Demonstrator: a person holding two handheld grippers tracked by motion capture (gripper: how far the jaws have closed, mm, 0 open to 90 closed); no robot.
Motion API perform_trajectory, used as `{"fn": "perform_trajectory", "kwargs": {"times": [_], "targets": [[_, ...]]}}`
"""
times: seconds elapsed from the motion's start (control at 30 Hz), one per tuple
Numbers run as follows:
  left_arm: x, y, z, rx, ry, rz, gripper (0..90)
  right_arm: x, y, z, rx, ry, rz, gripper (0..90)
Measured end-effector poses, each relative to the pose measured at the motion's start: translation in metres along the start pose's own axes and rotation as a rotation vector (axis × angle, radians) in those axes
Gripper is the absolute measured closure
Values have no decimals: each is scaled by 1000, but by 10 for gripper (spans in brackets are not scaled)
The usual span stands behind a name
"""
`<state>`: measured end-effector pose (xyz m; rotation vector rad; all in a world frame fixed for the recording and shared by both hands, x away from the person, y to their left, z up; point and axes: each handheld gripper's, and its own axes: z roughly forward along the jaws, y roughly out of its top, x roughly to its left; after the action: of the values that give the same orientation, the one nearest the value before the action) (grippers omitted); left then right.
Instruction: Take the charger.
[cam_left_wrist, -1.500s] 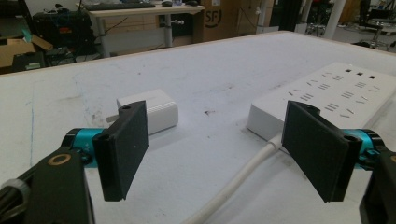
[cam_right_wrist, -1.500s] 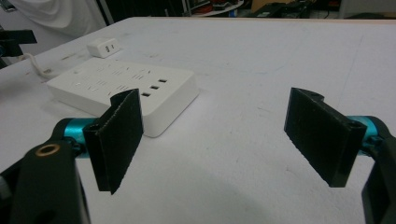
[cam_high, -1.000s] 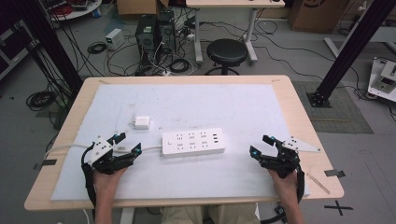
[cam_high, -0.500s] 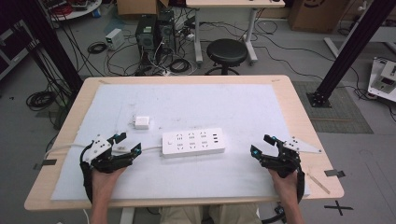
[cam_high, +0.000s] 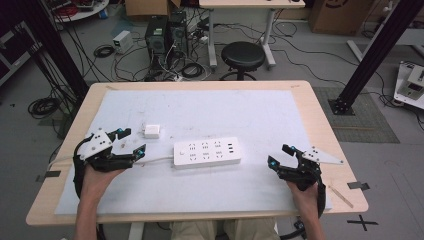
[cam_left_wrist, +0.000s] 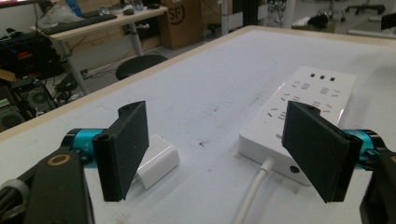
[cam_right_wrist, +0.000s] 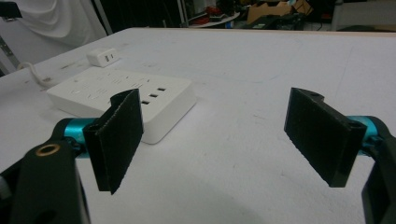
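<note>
Eyeballing the geometry: power strip (cam_high: 207, 152) lies mid-table, long axis 9-to-3, its cord leaving the 9 o'clock end toward the left gripper (cam_high: 131, 141). Small white adapter (cam_high: 152, 131) sits at that gripper's 1 o'clock, just beside it. Right gripper (cam_high: 279, 155) is farther off, strip at its 9 o'clock. Both jaws spread wide, nothing held. Left hand is nearer.

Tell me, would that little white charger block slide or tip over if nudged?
The charger block lies flat and low, so it probably slides rather than tips. It looks small and boxy, likely light and rigid. Its smooth casing may slip between the open left tool jaws.
</note>
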<state>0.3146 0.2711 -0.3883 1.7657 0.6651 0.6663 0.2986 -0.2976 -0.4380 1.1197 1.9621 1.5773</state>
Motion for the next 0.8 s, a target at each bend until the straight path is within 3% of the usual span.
{"fn": "perform_trajectory", "kwargs": {"times": [0.27,0.37,0.4,0.67,0.8], "targets": [[15,13,15,92,-61,56,224,0,0,0,1,-1,-1,202],[15,13,15,92,-61,56,224,0,0,0,3,-2,1,202],[23,19,20,132,-92,89,224,0,0,0,3,-2,1,202],[33,31,30,187,-147,123,224,0,0,0,3,-3,-2,202],[40,34,38,225,-193,146,224,0,0,1,2,-1,-8,202]]}}
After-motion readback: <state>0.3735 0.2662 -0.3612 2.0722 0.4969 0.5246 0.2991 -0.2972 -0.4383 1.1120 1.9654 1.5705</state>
